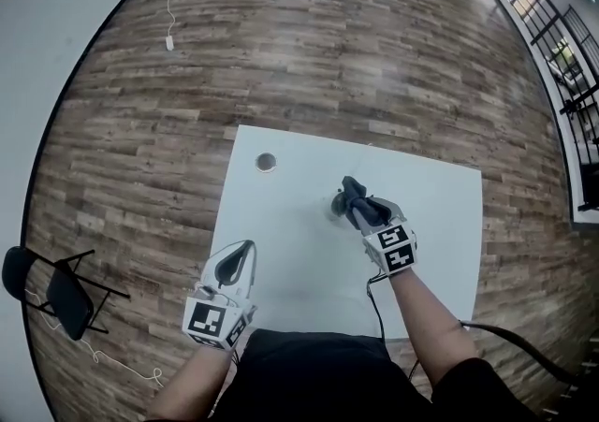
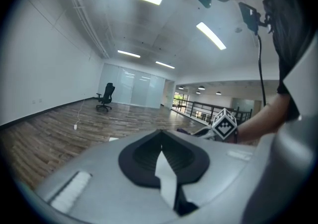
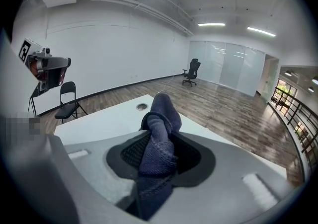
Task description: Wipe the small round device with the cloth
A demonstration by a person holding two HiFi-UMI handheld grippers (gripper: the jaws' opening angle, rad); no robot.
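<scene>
Right: R gripper is clenched on the cloth, tip just over a grey round shape, prob. the device, mid-table. L gripper is closed, empty. We reckon wiping's starting; next we press lightly & rub.

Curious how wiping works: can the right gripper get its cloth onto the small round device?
Probably yes: the right gripper is shut on the cloth, whose end hangs right by the small round device, nothing between them.
</scene>
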